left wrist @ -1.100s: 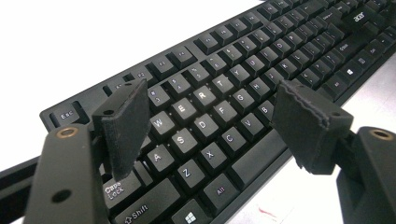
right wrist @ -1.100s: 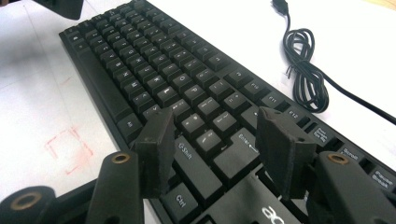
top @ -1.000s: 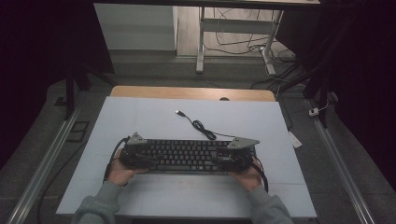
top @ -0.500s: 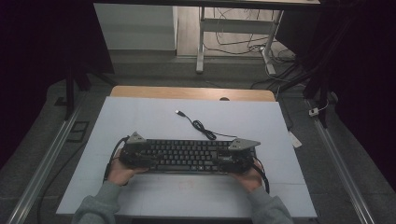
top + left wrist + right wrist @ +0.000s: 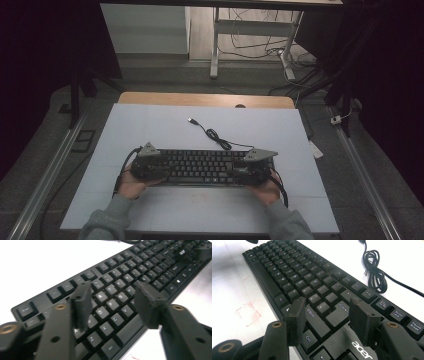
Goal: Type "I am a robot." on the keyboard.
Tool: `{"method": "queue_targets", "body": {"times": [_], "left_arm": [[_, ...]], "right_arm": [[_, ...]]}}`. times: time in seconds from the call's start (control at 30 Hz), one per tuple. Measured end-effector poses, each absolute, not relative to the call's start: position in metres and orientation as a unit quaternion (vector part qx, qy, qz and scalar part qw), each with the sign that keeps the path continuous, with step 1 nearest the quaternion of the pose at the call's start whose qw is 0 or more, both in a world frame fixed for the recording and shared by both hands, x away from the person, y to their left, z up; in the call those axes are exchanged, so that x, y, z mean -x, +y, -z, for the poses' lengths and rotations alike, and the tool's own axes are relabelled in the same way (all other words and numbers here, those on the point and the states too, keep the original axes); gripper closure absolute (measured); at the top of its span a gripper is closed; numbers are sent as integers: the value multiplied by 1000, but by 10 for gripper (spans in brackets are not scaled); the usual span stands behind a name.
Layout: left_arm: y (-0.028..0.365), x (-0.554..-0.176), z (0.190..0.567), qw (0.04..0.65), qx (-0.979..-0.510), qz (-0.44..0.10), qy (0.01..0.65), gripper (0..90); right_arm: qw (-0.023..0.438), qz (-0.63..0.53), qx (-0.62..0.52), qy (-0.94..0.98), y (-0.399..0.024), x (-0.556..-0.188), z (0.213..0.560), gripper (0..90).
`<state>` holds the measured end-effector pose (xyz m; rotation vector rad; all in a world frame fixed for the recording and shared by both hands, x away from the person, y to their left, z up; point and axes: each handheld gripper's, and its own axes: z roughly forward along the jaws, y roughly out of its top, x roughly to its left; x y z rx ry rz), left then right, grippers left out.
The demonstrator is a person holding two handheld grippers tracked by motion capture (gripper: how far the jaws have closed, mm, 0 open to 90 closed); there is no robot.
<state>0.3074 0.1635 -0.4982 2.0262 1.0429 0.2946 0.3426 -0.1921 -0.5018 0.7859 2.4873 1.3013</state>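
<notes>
Nothing has shifted across the table since the earlier high views — keyboard, cable and both hands sit where they were; only the left gripper's [image 5: 148, 165] jaws have just been closing, with the keyboard's left end under them.

Keyboard [image 5: 202, 166] lies flat in the lower middle of the high view, long side running left to right, on the white table sheet [image 5: 150, 125]. Its cable [image 5: 216, 136] runs from the top edge up toward the frame centre, with a small coiled bundle near the keyboard and the USB plug [image 5: 191, 120] lying loose on the sheet.

Left gripper sits at the keyboard's left end, left hand [image 5: 131, 184] just below it. In the left gripper view the two jaws stand apart over the letter keys [image 5: 110, 305]; whether the tips press on the keys can't be told, nothing is clamped between them.

Right gripper [image 5: 252, 167] sits at the keyboard's right end, right hand [image 5: 264, 189] below it. In the right gripper view the jaws are spread over the Shift/Enter area [image 5: 329, 310], the acer logo [image 5: 361, 350] between them at the bottom of the frame; the coiled cable shows upper right. Jaws apart, no grip visible.

Faint red marks [image 5: 247, 312] on the sheet at that view's left, beside the keyboard's front edge.
</notes>
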Motion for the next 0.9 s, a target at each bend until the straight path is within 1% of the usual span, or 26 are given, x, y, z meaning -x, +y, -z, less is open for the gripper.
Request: {"method": "queue_targets", "body": {"times": [0.23, 0.37, 0.9], "left_arm": [[148, -308, 502, 396, -820, -113, 396, 796], [141, -308, 504, 395, -823, -113, 392, 883], [121, -313, 515, 377, -837, -102, 383, 889]], "right_arm": [[112, -441, -267, 849, -192, -343, 502, 478], [112, -439, -268, 850, -192, -343, 503, 478], [113, -438, -268, 850, -192, -344, 503, 478]]}}
